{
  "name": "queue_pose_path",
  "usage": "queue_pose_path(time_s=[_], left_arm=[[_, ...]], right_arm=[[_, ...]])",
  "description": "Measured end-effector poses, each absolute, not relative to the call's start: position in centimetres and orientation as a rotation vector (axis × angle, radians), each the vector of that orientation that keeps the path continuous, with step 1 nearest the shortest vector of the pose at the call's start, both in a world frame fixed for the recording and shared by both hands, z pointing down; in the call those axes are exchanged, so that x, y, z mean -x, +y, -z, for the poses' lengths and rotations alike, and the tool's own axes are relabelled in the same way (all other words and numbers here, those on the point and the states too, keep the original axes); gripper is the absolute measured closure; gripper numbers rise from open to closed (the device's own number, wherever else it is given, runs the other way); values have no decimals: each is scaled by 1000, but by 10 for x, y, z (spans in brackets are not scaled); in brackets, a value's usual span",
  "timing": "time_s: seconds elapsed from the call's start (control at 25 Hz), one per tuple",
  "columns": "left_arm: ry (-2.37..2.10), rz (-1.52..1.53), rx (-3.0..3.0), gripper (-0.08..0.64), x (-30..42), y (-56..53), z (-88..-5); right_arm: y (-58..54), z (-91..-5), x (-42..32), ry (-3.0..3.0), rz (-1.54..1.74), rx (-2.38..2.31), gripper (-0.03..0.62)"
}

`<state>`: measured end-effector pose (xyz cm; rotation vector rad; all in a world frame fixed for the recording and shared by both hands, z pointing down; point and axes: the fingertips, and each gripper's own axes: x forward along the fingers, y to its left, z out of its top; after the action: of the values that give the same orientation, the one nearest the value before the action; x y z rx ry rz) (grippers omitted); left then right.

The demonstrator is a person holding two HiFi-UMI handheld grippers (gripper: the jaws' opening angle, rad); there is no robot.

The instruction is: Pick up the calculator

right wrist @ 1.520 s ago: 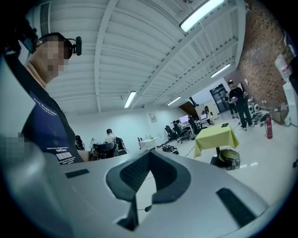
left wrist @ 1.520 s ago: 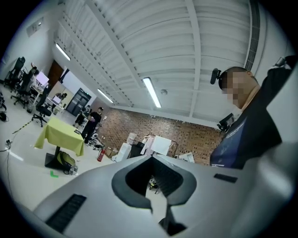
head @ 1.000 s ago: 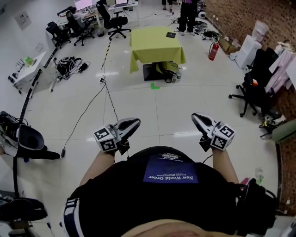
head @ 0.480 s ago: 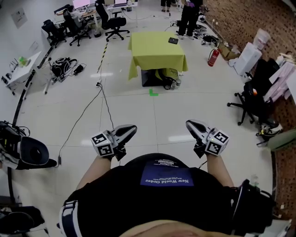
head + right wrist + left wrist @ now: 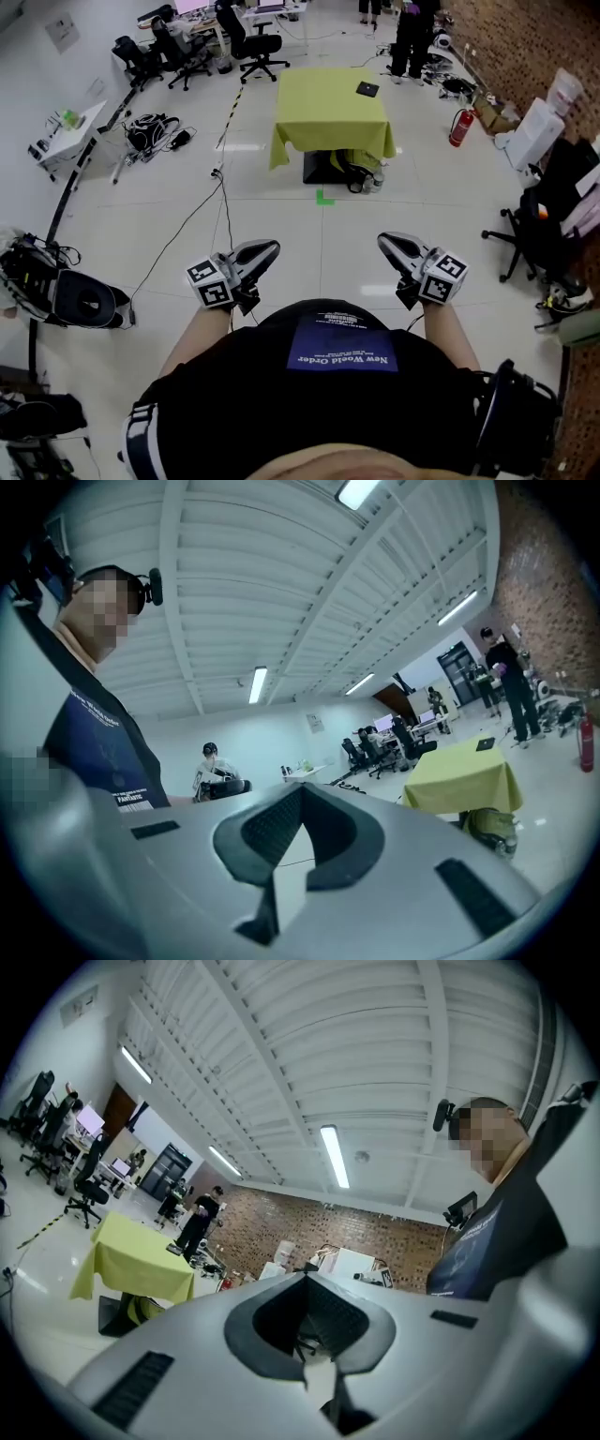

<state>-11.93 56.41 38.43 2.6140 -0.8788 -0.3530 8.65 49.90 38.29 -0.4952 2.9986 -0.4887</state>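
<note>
Well, head view, calculator (image 5: 367, 89): a small dark flat thing on the yellow-green tabletop (image 5: 328, 117), near its far right corner. It is far away across the floor (image 5: 309, 225).
Head view, left claw (image 5: 274, 247): pressed together and holding nothing. It is held out in front of the person's tummy and points toward the tabletop.
Head view, right claw (image 5: 383, 241): pressed together too, and empty. It is held out beside the left one.
Head view, why: I think the calculator is too far to reach, so both claws are just carried in front with nothing to grab yet.
Left claw view, claw (image 5: 305, 1279): the tips touch with nothing between them. The tabletop (image 5: 131, 1262) looks small at the left, and the calculator (image 5: 174, 1249) is a dark speck on it.
Right claw view, claw (image 5: 300, 789): the tips touch and it is empty. The tabletop (image 5: 459, 778) is off to the right with the calculator (image 5: 485, 744) on top.
Next step: I think the person must get close first, then spread one claw.
</note>
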Motion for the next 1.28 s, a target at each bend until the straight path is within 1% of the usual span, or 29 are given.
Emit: queue_pose_path(time_s=[0.28,0.48,0.72,0.96,1.12,1.28], left_arm=[[-913,337,-2611,554,69,502,-374],[-927,308,-2602,554,79,468,-382],[-856,362,-2615,554,129,413,-391],[-773,372,-2650,554,212,345,-376],[-740,337,-2656,554,262,311,-382],[-706,374,-2639,554,290,281,-386]], right_arm=[[436,-388,-123,3059,437,419,607],[399,-397,-117,3046,472,431,607],[350,-398,-66,3071,441,485,607],[288,-368,11,3031,396,578,607],[261,-366,60,3010,429,620,607],[241,-370,96,3056,418,618,607]])
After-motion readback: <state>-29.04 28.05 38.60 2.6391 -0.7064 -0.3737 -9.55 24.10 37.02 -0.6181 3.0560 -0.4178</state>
